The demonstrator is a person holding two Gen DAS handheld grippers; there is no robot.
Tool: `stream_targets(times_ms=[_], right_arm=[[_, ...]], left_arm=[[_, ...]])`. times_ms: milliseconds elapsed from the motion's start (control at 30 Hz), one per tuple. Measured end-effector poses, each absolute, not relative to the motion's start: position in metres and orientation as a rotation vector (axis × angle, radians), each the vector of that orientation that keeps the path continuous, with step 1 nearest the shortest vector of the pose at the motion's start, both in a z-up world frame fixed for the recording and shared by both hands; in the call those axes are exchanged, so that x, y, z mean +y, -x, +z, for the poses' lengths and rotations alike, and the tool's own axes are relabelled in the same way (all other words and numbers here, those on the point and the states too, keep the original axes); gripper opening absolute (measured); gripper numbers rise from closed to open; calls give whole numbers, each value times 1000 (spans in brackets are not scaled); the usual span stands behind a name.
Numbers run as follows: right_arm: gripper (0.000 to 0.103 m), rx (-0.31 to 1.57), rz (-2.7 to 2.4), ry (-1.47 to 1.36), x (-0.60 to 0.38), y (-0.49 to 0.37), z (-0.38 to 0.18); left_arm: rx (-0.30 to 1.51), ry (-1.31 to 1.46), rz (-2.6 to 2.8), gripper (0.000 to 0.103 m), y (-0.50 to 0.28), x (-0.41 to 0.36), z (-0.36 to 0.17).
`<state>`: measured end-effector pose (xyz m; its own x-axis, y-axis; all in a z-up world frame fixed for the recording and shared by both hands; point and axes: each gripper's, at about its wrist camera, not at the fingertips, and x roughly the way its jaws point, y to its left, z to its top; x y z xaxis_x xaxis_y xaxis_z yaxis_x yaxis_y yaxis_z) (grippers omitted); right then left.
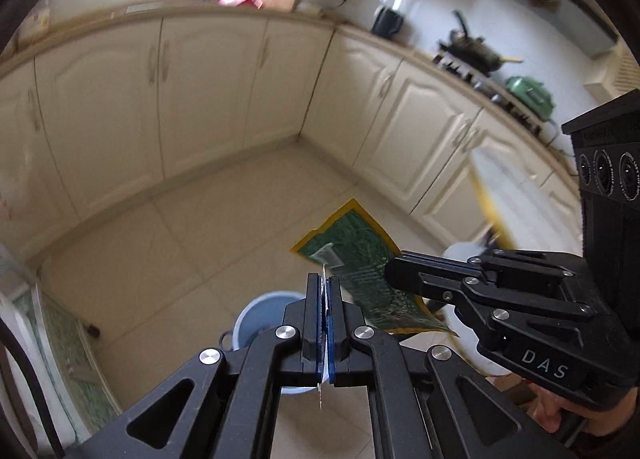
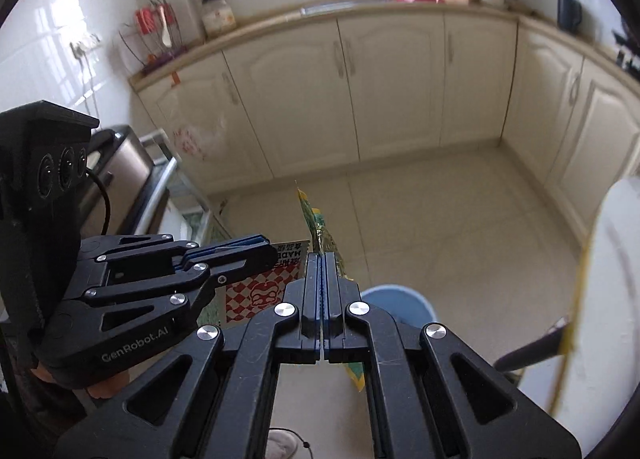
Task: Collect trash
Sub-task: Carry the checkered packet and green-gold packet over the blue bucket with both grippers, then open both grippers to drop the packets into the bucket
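We see our left gripper (image 1: 325, 291) clenched on a thin red-and-white checked paper wrapper (image 2: 262, 291), our right gripper (image 2: 322, 271) clenched on a green, yellow-edged foil packet (image 1: 360, 259) — both near, above the round blue plastic bin (image 2: 400, 305) on the tiled floor (image 1: 168, 243).

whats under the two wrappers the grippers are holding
A blue bucket stands on the tiled floor below the green wrapper and the red-checked wrapper. Its inside is hidden by the gripper linkages.

Both wrist cameras are looking steeply down along their jaws, high over the floor (image 1: 168, 251), sharing the blue bin (image 2: 400, 301) and corner cabinets (image 2: 392, 87).
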<state>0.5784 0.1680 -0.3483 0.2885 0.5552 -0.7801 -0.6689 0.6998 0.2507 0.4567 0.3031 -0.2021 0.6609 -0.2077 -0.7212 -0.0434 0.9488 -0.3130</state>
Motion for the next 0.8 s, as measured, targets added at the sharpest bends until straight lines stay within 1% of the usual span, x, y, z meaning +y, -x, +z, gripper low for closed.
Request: stream_targets(times_ms=[167,300,467,533,600,633,667,700,733,767,800], right_arm=[[2,1156,764,109,178,-616,-447],[2,1262,718,92,175,-637,-513],[3,1322,663,92,174,-656,-557],[8,1326,637,88,168,-662,-565],[19,1328,627,79,163,-665,-568],[21,1323,615,88,161,-665,-568],[28,1316,607,96,159,-665,-568],[29,1312,603,97,156,-665,-566],[29,1310,598,97,152,-665,-564],[29,1306,588,99,150,-664,-562],[29,1299,576,100,148,-662,-558]], left_arm=[[1019,378,-94,0,-503,302,-286],[1117,387,-87,0,-533,292,-335],[1181,406,-95,0,-570,286,-370],[1186,402,-79,0,-575,291,-379],[1189,412,-52,3,-584,301,-388],[1192,421,-46,6,-587,302,-392],[1200,432,-42,9,-589,302,-396],[1210,437,-40,13,-589,302,-400],[1219,439,-30,26,-593,301,-404],[1224,439,-10,43,-597,302,-405],[1222,442,14,50,-595,305,-404]])
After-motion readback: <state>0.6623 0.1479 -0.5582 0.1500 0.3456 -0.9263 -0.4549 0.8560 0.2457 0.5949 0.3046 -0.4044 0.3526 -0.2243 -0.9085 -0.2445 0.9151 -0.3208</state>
